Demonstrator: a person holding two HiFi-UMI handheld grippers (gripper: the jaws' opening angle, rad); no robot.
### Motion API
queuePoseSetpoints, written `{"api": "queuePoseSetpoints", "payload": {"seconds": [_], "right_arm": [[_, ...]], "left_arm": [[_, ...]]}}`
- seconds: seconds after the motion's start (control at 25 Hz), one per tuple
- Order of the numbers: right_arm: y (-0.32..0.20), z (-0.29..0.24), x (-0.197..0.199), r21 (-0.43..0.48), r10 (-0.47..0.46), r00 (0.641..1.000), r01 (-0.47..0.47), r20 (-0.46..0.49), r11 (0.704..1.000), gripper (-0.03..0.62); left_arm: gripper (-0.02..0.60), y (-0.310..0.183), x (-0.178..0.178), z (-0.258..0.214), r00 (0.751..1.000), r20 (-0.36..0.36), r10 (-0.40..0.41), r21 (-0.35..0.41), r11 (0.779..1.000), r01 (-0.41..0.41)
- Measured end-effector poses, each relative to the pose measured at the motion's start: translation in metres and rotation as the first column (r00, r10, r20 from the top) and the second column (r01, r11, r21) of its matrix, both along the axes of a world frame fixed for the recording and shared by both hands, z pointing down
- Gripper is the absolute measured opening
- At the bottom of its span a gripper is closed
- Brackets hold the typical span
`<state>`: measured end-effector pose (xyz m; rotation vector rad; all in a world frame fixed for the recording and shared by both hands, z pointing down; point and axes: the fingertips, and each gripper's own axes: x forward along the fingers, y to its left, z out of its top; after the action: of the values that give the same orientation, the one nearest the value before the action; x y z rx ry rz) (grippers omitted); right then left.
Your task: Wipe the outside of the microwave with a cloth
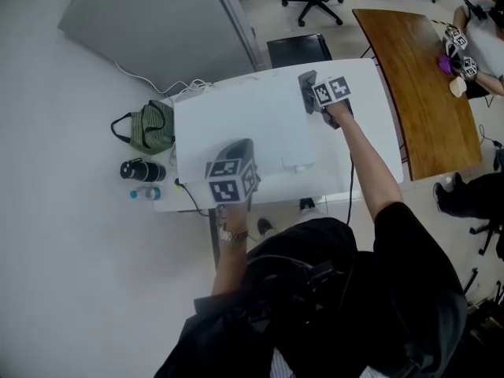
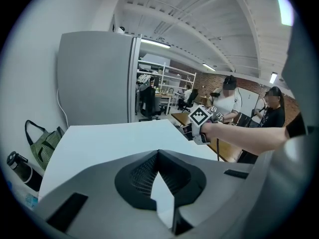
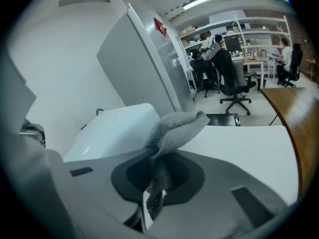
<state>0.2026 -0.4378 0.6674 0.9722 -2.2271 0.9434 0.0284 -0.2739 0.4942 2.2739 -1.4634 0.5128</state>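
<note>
grey cloth [image 3: 174,126] bunched, nr white microwave [image 1: 236,116]

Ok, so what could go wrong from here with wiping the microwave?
1. The right claw pinches only a narrow fold of the cloth. The rest bunches loose beyond it, so it may slip out under pressure.
2. The left claw is shut on nothing over the microwave and isn't steadying it, so a hard push might shift it.
</note>
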Motion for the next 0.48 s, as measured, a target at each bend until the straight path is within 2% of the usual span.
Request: {"api": "queuePoseSetpoints", "payload": {"seconds": [0.08, 0.24, 0.4, 0.48], "right_arm": [[0.002, 0.018, -0.002, -0.025, -0.033, 0.999, 0.034, 0.004, 0.999, 0.02], [0.016, 0.072, 0.0, -0.102, -0.084, 0.993, 0.076, -0.081, 0.992, 0.02], [0.026, 0.11, 0.001, -0.192, 0.008, 0.999, -0.017, -0.052, 0.981, 0.02], [0.026, 0.115, 0.001, -0.201, 0.04, 0.998, -0.047, -0.039, 0.979, 0.02]], "left_arm": [[-0.006, -0.001, 0.003, 0.001, 1.0, 0.004, -0.003, -0.001, 1.0, 0.003], [-0.006, 0.0, 0.008, 0.003, 1.0, 0.013, -0.011, -0.006, 1.0, 0.012], [-0.006, 0.005, 0.007, 0.005, 0.999, 0.024, -0.021, -0.012, 1.0, 0.021], [-0.006, 0.007, 0.006, 0.007, 0.999, 0.028, -0.023, -0.015, 1.0, 0.023]]}}
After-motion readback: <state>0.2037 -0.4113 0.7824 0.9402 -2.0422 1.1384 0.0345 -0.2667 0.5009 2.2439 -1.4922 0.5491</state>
